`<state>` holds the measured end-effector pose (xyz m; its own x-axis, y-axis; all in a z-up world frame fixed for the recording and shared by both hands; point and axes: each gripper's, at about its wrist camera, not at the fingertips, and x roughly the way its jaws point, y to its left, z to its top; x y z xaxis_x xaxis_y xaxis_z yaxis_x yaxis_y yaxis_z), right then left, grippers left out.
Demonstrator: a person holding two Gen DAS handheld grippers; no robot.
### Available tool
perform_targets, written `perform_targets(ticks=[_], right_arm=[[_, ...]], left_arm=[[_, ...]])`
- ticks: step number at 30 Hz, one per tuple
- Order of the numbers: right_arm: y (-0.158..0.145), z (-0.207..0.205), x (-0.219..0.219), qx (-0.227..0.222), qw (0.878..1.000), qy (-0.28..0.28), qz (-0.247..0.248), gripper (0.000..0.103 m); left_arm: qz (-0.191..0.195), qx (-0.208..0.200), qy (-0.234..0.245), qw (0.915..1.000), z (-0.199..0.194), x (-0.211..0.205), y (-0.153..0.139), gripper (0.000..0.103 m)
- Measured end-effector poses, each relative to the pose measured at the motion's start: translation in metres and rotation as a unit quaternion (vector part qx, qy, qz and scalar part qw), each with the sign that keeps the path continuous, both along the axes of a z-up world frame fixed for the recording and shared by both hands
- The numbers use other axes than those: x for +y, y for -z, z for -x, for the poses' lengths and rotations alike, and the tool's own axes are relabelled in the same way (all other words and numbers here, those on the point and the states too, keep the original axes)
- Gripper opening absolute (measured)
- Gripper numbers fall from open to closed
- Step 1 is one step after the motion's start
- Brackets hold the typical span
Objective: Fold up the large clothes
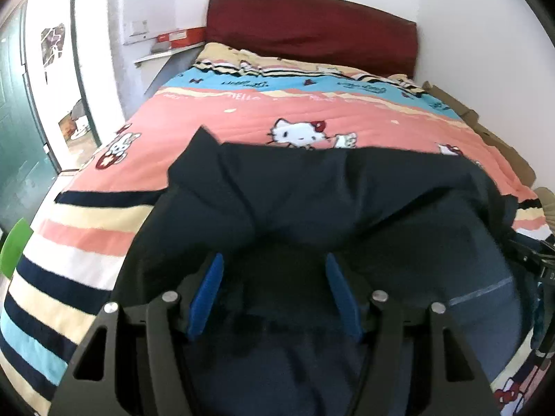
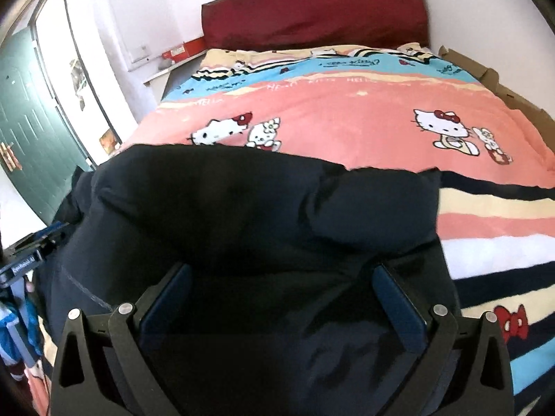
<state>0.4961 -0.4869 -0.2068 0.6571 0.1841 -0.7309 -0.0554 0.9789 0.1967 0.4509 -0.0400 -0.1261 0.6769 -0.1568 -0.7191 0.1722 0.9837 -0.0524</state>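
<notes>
A large dark navy garment point(image 1: 312, 187) lies bunched on the near half of the bed, also filling the lower middle of the right wrist view point(image 2: 242, 201). My left gripper point(image 1: 274, 260) hangs low over it, its blue pads point(image 1: 208, 294) apart with loose cloth lying between and over their tips. My right gripper point(image 2: 281, 268) stands wider, dark cloth between its pads point(image 2: 399, 308) with no pinch visible. Each gripper shows at the edge of the other's view: the right one point(image 1: 534, 253) and the left one point(image 2: 31, 253), both at the garment's sides.
The bed carries a pink, blue and striped cartoon-cat quilt point(image 1: 242, 114) and a dark red headboard point(image 1: 308, 31). Flattened cardboard point(image 1: 485, 131) lines the bed's right side by the wall. A shelf with a red box point(image 1: 180, 38) and a green door point(image 1: 14, 104) are left.
</notes>
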Motion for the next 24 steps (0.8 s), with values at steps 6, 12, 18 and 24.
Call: perform_targets(ticks=[6, 12, 18, 24], right_arm=[[0.035, -0.007, -0.014, 0.018, 1.000, 0.004, -0.021, 0.103], [0.048, -0.010, -0.014, 0.011, 0.999, -0.001, -0.031, 0.103], [0.055, -0.012, -0.015, 0.003, 0.999, 0.000, -0.044, 0.103], [0.057, -0.010, -0.013, 0.005, 0.999, 0.000, -0.046, 0.103]], left_arm=[[-0.013, -0.013, -0.002, 0.9998, -0.002, 0.000, 0.019, 0.060], [-0.006, -0.029, 0.001, 0.9995, -0.003, -0.001, 0.028, 0.061], [0.002, -0.034, 0.003, 0.9994, -0.004, 0.001, 0.031, 0.061], [0.003, -0.033, 0.003, 0.9994, -0.004, 0.002, 0.032, 0.061]])
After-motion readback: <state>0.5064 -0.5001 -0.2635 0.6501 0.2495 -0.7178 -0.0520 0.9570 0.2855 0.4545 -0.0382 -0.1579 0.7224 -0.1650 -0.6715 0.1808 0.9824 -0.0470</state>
